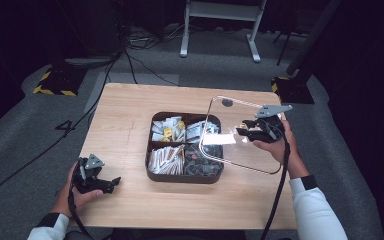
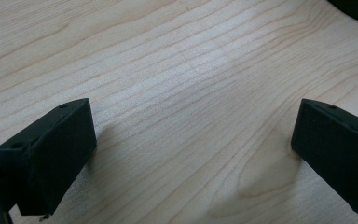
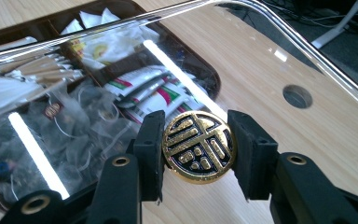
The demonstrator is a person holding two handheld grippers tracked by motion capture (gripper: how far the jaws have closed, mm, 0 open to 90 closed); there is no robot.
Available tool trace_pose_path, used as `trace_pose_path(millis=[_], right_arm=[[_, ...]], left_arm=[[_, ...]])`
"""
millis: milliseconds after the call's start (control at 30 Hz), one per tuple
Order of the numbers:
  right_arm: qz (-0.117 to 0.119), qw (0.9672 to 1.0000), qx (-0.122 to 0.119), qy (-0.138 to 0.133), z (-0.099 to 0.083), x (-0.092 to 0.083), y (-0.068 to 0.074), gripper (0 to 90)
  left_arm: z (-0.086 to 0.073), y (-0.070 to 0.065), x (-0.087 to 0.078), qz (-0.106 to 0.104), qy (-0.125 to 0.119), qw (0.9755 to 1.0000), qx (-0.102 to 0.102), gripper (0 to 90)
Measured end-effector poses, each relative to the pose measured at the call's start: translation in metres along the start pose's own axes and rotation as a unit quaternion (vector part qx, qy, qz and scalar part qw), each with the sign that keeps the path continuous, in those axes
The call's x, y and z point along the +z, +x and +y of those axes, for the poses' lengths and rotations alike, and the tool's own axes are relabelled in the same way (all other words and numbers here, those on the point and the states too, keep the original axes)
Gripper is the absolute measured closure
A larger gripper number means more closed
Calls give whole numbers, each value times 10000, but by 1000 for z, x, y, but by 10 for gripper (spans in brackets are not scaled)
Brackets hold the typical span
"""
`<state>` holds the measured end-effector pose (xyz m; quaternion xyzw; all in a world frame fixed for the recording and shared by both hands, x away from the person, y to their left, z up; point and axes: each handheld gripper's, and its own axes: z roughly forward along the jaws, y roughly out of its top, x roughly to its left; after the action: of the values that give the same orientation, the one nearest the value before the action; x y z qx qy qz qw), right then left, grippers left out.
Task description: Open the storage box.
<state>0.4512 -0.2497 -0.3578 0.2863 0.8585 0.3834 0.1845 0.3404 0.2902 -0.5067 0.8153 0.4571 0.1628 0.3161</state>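
Holding the clear lid (image 1: 240,135) by its round gold knob (image 3: 198,146), we have it lifted off the box (image 1: 184,176) and tilted, its left part above the box's right compartments and the rest out over the bare tabletop (image 1: 130,125) to the right. In the right gripper view, the right gripper (image 3: 197,151) has its fingers (image 3: 150,149) pressed on either side of the knob, so the grip looks firm. The lid's metal rim (image 3: 307,42) and a small hole (image 3: 297,96) in the glass show clearly.

We judge the opening step mostly done: the box stands uncovered, its four compartments of sachets and tea bags (image 1: 172,130) exposed. What remains, as we read it, is carrying the lid clear and setting it down on the free tabletop.

Our left gripper (image 1: 111,183) rests low at the near left corner, fingers (image 2: 51,154) wide apart and empty, well apart from the box.
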Motion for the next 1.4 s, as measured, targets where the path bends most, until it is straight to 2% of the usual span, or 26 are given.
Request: trace_pose_path(millis=[267, 567, 1033, 1400], right_arm=[[-184, 9995, 249, 85, -27, -12, -18, 589], [-317, 9983, 473, 148, -50, -16, -32, 588], [-439, 9960, 686, 373, -79, -9, -45, 589], [-430, 9940, 853, 528, -100, 1, -51, 588]], left_arm=[[0, 0, 0, -2, -2, 10000, -5, 1], [0, 0, 0, -2, -1, 10000, -4, 1], [0, 0, 0, 1, -3, 10000, -11, 1], [0, 0, 0, 7, -4, 10000, -25, 1]])
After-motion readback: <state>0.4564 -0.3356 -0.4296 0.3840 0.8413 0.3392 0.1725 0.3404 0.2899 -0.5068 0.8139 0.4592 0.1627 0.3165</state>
